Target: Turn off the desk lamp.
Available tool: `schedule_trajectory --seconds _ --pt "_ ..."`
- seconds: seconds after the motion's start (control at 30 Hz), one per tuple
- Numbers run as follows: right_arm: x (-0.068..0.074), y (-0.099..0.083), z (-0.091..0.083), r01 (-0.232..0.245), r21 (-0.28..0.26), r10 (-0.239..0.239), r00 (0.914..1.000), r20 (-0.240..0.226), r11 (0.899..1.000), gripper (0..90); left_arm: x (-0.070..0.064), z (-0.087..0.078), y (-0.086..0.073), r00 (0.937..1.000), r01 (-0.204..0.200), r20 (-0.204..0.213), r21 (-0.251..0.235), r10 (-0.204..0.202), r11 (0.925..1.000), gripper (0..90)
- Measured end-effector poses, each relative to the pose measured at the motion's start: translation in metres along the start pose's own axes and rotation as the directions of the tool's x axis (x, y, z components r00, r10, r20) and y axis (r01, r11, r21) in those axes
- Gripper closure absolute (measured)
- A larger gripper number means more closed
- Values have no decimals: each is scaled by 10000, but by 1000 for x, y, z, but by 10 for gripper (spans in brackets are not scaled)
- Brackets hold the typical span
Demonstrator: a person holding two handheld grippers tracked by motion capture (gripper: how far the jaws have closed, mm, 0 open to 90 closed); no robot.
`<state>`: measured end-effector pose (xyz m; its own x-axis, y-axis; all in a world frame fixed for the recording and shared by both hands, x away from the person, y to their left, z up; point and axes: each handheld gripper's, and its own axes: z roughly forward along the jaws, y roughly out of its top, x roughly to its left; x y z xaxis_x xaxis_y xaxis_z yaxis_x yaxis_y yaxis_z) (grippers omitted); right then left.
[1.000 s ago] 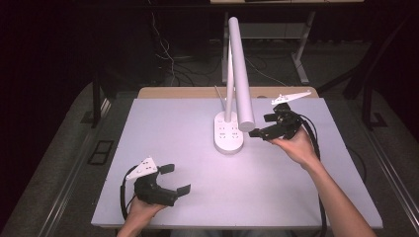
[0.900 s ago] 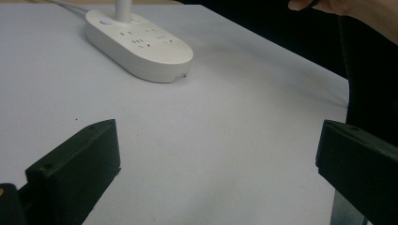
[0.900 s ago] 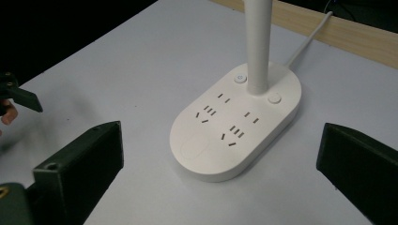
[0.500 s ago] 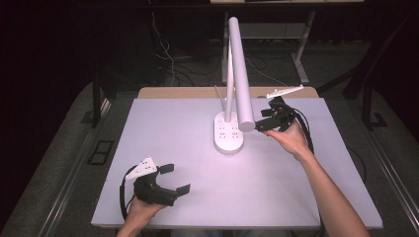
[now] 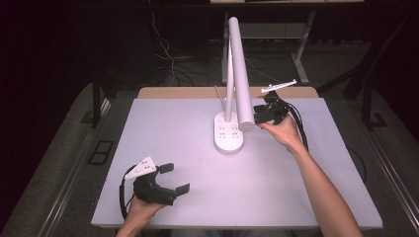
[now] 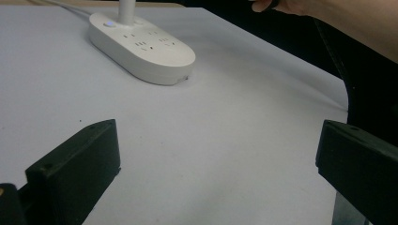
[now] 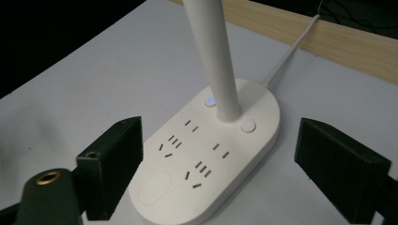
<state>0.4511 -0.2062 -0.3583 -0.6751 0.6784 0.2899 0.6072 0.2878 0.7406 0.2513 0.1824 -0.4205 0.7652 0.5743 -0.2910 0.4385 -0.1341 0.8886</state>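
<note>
A white desk lamp stands mid-table on an oval base (image 5: 228,135) that carries several sockets, two round buttons and a lit blue light (image 7: 210,100). Its long white head (image 5: 239,69) slopes down toward me. My right gripper (image 5: 262,113) is raised just right of the head's lower end, open, jaws wide apart above the base (image 7: 211,159). My left gripper (image 5: 175,178) rests low near the table's front left, open with nothing between the jaws, pointing toward the base (image 6: 143,44).
The lamp's white cable (image 7: 288,51) runs back over the wooden strip (image 5: 178,93) at the table's far edge. Black cables and desk legs lie on the dark floor beyond. The person's right forearm (image 5: 321,187) crosses the right side of the white table (image 5: 276,197).
My right gripper has moved left and slightly back, closing in on the lower end of the lamp head. The left gripper has stayed put.
</note>
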Motion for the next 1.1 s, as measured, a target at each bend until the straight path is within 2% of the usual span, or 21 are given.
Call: schedule_trajectory --seconds 0.03,0.07,0.1,0.17,0.27,0.37,0.4,0.43,0.53,0.7,0.83,1.1 --pt "-3 2 2 -48 25 48 10000 -1 10000 261 0 0 0 10000 18 -9 -23 -18 10000 0" --pt "-3 2 2 -48 25 48 10000 -1 10000 261 0 0 0 10000 13 -11 -33 -13 10000 0" --pt "-5 4 4 -50 -49 50 10000 3 10000 314 0 -1 0 10000 20 -13 -44 -20 10000 0" --pt "-6 6 6 -36 -44 36 10000 44 10000 360 0 0 0 10000 24 9 -31 -24 10000 0" --pt "-7 9 10 -53 6 53 10000 62 10000 397 0 0 0 10000 22 36 -24 -22 10000 0" --pt "-10 14 17 -79 104 79 10000 3 9999 518 0 0 0 10000 18 70 -18 -18 10000 0" --pt "-10 14 17 -79 104 79 10000 3 9999 518 0 0 0 10000 18 70 -18 -18 10000 0" --pt "-11 15 20 -80 75 81 9999 -112 9999 599 0 0 0 10000 21 76 -27 -21 10000 0" --pt "-13 15 27 -61 -11 61 9998 -190 10000 739 0 0 0 9999 5 114 -5 -5 10000 0" --pt "-18 15 34 -160 -134 159 9999 -66 9998 890 -1 0 0 9999 -43 145 17 43 10000 0" --pt "-22 12 41 -134 -149 135 9999 65 9998 900 -1 0 1 9999 -87 113 -1 87 10000 0" --pt "-27 7 55 -333 45 333 9994 29 9994 900 -1 0 1 9999 -84 99 9 84 10000 0"
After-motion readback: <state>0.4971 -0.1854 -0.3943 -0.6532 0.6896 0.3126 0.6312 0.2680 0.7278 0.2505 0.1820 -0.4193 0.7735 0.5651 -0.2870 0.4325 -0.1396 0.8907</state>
